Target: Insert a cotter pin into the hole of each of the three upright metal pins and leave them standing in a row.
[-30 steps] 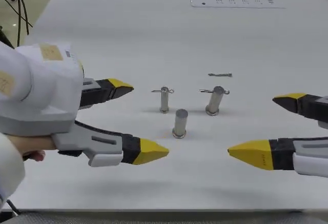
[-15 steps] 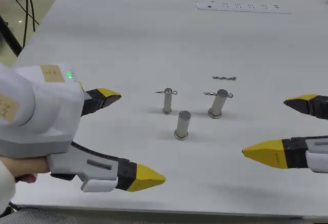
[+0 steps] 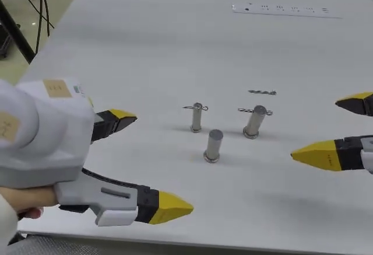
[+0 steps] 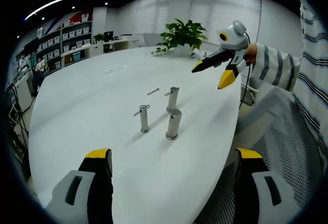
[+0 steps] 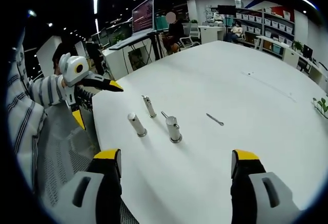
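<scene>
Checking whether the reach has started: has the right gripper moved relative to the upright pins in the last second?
Yes. The right gripper has drawn back rightward, away from the front metal pin; the gap between them is wider.

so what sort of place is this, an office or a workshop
Most likely an open-plan office or lab space: a large white table, shelves of storage bins along a wall, a potted plant, and a big monitor above desks farther off.
</scene>
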The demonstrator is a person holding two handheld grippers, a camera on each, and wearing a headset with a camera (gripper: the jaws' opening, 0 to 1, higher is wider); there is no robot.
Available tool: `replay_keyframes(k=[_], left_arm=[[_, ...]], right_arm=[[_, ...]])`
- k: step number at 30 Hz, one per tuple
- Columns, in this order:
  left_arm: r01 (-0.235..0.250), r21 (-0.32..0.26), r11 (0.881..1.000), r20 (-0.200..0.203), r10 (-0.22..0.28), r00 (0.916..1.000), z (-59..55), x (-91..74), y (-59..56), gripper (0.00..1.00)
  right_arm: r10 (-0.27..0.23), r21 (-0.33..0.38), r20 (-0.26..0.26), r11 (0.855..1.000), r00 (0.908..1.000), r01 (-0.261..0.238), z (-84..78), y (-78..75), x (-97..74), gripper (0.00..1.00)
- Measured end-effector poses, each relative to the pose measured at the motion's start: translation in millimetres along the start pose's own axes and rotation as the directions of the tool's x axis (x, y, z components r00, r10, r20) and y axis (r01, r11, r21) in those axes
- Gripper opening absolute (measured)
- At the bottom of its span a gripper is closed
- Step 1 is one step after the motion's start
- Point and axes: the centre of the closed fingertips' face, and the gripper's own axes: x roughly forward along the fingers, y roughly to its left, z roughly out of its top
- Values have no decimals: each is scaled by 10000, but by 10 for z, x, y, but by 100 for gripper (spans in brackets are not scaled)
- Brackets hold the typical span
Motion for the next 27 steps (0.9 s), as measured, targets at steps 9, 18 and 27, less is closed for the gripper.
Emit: replay_keyframes(k=[9, 18, 27], left_arm=[[-159, -141, 9998, -157, 157, 9998, -59, -10, -17, 99], [-385, -315, 9988, -72, 383, 9992, -66, -46, -1, 99], [-526, -489, 9974, 62, 529, 9986, -52, -91, 23, 99]], right_arm=[[-116, -1082, -527, 9941, 9985, 58, 122, -300, 62, 83], [-8, -2177, -1193, 9757, 9929, -253, 237, -471, 111, 72], [43, -3143, -1678, 9476, 9858, -577, 385, -575, 230, 63]])
